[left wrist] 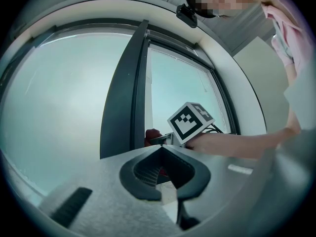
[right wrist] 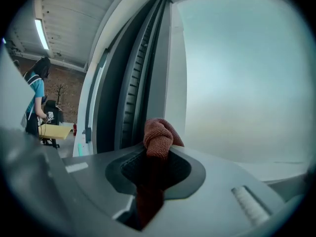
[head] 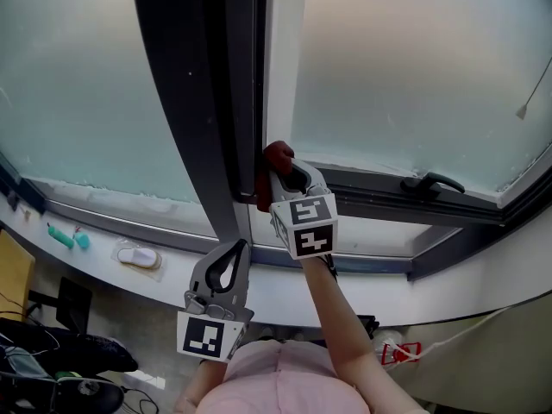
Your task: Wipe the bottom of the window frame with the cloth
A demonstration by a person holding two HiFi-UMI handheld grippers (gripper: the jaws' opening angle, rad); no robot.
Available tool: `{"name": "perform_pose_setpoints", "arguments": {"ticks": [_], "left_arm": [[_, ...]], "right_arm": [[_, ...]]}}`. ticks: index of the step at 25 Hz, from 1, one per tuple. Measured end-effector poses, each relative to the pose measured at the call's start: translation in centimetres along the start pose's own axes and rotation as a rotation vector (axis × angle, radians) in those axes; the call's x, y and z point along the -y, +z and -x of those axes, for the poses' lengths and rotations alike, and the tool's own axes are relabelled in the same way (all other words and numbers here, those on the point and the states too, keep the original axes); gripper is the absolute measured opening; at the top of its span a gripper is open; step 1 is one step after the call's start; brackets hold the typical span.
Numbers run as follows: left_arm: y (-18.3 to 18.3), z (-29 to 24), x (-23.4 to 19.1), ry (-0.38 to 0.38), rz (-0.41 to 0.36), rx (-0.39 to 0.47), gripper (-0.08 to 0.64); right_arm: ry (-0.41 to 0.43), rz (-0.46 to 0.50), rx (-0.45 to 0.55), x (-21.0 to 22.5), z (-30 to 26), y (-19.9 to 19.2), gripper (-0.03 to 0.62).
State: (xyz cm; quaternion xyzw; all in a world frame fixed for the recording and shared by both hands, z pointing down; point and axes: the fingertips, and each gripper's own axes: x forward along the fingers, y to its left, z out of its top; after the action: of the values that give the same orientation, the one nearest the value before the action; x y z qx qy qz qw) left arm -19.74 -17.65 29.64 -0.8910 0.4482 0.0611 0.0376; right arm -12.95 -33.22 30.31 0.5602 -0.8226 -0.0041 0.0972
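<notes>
1. Right now, my right gripper point(head: 280, 172) has its jaws clamped on a rust-red knitted cloth point(head: 277, 153), whose bunched end pokes past the tips.
2. That cloth sits at the foot of the dark grey vertical window post point(head: 207, 102), where it meets the dark bottom frame rail point(head: 379, 186). It seems to press on the frame, though I can't confirm contact.
3. My left gripper point(head: 235, 253) hangs lower, by the white sill point(head: 388, 287), jaws closed together with nothing between them.
4. A black window handle point(head: 431, 181) lies on the rail, well to the right.
</notes>
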Motion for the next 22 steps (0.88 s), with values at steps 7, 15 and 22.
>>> {"name": "perform_pose_setpoints", "arguments": {"ticks": [7,15,22], "left_arm": [[-0.2,-1.4,0.4,-0.025,0.025,0.008,-0.008],[-0.9,-1.9,1.1,-0.053,-0.002,-0.024,-0.006],[-0.8,-2.4,2.4,-0.087,-0.006,-0.028,-0.006]], "right_arm": [[0.016,0.038,-0.064,-0.5,-0.7,-0.4,0.077],[0.013,0.022,-0.090,0.6,0.1,-1.1,0.077],[-0.029,-0.005,-0.097,3.0,1.5,-1.6,0.077]]}}
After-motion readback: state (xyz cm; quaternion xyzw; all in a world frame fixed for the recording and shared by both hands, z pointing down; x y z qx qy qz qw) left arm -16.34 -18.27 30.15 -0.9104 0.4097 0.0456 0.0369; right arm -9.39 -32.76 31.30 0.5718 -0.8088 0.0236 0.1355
